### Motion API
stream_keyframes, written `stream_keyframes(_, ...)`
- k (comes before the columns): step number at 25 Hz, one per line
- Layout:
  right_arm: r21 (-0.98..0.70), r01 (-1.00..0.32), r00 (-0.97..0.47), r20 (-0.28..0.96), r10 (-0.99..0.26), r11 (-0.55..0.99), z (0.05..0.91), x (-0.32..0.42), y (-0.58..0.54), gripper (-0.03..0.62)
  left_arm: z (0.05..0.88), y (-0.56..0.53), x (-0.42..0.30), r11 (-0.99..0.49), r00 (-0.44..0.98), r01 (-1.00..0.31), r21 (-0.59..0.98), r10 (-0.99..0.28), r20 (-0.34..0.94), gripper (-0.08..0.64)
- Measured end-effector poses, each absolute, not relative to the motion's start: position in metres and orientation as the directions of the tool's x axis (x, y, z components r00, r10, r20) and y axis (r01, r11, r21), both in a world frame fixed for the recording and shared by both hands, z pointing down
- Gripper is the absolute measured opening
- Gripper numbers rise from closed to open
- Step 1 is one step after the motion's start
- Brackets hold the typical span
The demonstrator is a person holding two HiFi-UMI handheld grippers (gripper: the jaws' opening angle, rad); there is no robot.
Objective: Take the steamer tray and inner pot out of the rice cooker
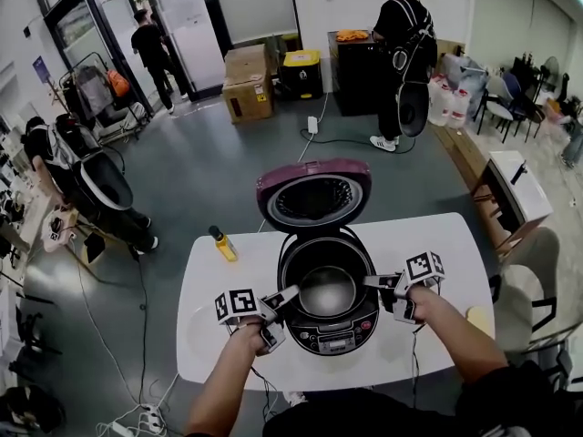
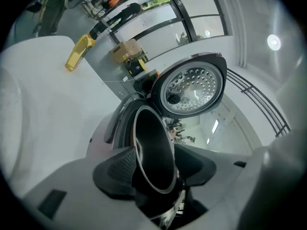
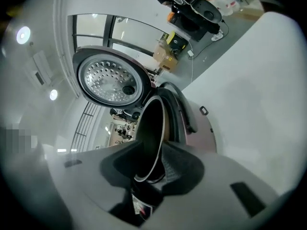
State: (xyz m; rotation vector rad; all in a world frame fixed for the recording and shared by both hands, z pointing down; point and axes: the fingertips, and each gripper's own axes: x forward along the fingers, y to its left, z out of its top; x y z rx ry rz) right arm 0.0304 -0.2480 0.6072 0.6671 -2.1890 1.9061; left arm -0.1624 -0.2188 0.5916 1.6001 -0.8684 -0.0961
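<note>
A maroon rice cooker stands on the white table with its lid tipped up at the back. Its inner pot sits in the body, dark-walled with a bright metal rim. My left gripper reaches in at the pot's left rim. In the left gripper view the rim runs between the jaws with a dark gap beside it, so that gripper is open. My right gripper is at the right rim. Its pads close on the pot's edge. No steamer tray shows.
A yellow bottle lies on the table left of the cooker. A chair stands off the table's right end. Behind are cardboard boxes, a black cabinet and people standing. Cables trail over the floor at lower left.
</note>
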Motion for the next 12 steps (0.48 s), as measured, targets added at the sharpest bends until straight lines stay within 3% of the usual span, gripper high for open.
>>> stream_keyframes(3, -0.866, -0.484, -0.864, 0.449, -0.228, 0.13, 0.612, 0.034, -0.248, 0.036, 0.6, -0.217, -0.167, 0.053, 0.685, -0.532, 0.845, -0.56, 0.466, 0.164)
stream_keyframes(5, -0.843, -0.508, -0.853, 0.465, -0.237, 0.174, 0.613, 0.035, -0.248, 0.029, 0.609, -0.215, -0.173, 0.071, 0.658, -0.578, 0.813, -0.548, 0.516, 0.037)
stream_keyframes(6, -0.834, -0.517, -0.849, 0.471, -0.242, 0.192, 0.613, 0.035, -0.248, 0.031, 0.612, -0.214, -0.175, 0.074, 0.652, -0.59, 0.804, -0.543, 0.529, 0.017)
stream_keyframes(12, -0.818, -0.532, -0.839, 0.474, -0.268, 0.218, 0.611, 0.034, -0.249, 0.032, 0.611, -0.216, -0.175, 0.062, 0.657, -0.587, 0.807, -0.545, 0.52, 0.015)
